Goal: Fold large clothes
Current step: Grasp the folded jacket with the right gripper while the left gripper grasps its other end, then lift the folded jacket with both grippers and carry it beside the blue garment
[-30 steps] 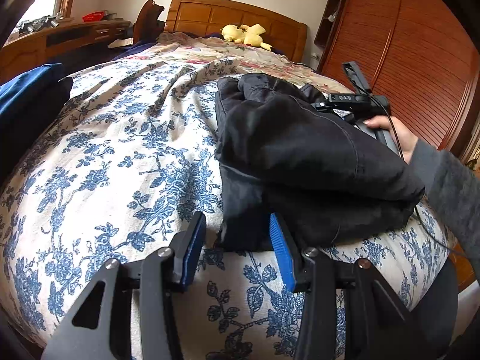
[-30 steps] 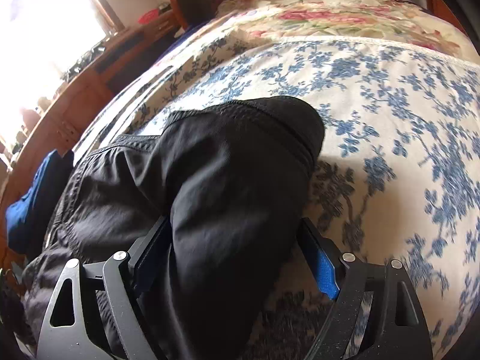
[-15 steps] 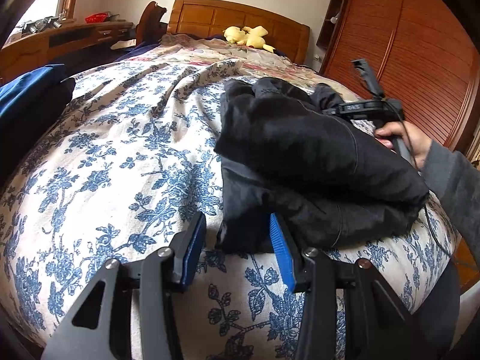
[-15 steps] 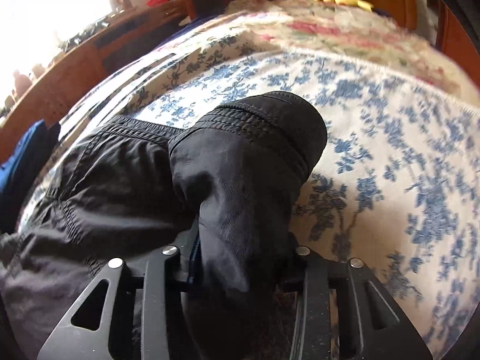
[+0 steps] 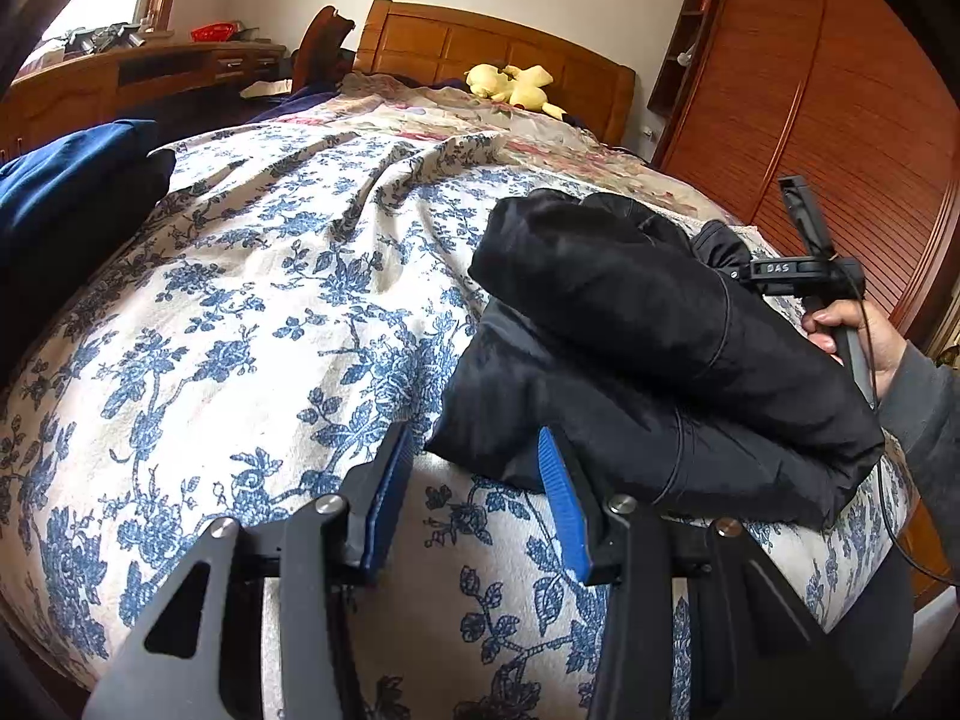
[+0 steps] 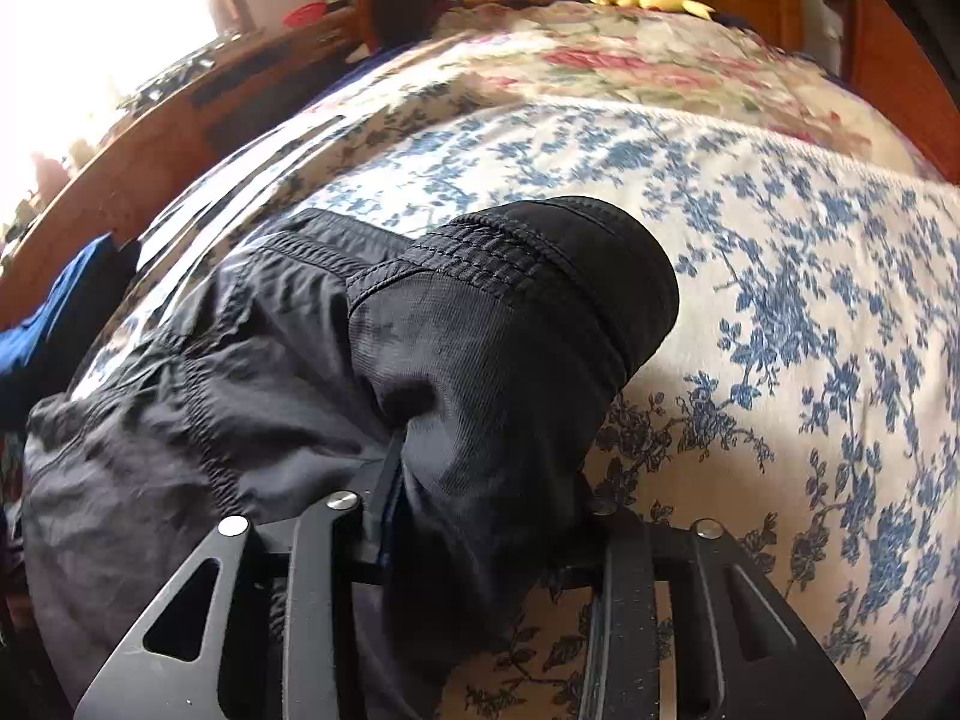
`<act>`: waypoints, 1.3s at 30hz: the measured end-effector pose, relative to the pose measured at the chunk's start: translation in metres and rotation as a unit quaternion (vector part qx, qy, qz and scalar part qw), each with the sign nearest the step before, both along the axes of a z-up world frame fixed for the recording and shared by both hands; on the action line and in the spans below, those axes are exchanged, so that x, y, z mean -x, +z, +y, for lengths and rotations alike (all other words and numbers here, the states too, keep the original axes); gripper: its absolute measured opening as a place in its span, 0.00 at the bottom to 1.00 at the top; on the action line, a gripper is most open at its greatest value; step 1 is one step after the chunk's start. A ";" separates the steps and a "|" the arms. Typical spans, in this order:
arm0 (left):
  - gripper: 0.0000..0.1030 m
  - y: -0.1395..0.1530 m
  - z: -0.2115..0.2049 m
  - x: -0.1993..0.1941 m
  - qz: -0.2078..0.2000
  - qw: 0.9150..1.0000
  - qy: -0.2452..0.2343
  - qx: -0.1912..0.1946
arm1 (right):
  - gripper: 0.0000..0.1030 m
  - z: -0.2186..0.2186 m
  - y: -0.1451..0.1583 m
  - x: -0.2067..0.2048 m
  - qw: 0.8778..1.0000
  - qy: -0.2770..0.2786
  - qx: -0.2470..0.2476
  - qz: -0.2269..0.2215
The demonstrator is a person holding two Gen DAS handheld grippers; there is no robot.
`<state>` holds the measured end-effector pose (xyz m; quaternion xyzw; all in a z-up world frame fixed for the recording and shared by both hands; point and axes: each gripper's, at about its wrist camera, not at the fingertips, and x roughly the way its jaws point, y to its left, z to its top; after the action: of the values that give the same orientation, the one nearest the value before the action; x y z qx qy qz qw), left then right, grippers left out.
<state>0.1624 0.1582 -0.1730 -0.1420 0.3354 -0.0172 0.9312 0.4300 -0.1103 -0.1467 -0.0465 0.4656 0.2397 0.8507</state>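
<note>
Black garment (image 5: 648, 354) folded at right of frame on blue-floral bedspread (image 5: 252, 324), right gripper (image 6: 480, 516) clamped on its bunched cuff — left gripper (image 5: 474, 498) parted, holding nothing, at garment's near corner.

We see lots of open room on the big bed with the blue flower cover (image 5: 252, 312), from its middle up to the wooden headboard (image 5: 480, 54). The folded black cloth bundle (image 5: 630, 360) blocks the near right side, close to the bed's right edge. A dark blue pile of cloth (image 5: 72, 192) sits at the left edge. A yellow stuffed toy (image 5: 510, 84) lies at the far end, by the headboard. The brown slatted wardrobe (image 5: 840, 150) stands close along the right side, so that gap looks tight.
</note>
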 end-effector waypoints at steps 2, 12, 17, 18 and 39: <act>0.42 0.000 -0.001 -0.002 0.001 1.000 0.001 -0.002 | 0.46 0.002 -0.006 -0.003 1.000 -0.007 0.005 0.003; 0.42 -0.005 -0.003 -0.020 0.014 1.000 -0.006 0.011 | 0.73 -0.002 -0.032 -0.023 0.998 -0.036 -0.015 0.053; 0.29 -0.007 -0.003 -0.025 0.014 0.999 -0.015 0.042 | 0.71 0.004 -0.032 -0.022 0.997 -0.040 -0.016 0.063; 0.25 -0.007 -0.004 -0.026 0.010 0.999 -0.015 0.047 | 0.65 0.005 -0.032 -0.021 0.997 -0.038 -0.021 0.067; 0.04 0.082 0.069 0.059 -0.113 0.992 0.057 0.026 | 0.24 0.124 0.089 0.058 0.995 0.022 -0.011 -0.101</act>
<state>0.1034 0.2275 -0.0906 -0.1819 0.2189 0.0113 0.9586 0.3717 0.0134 -0.0578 -0.0712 0.3737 0.2576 0.8882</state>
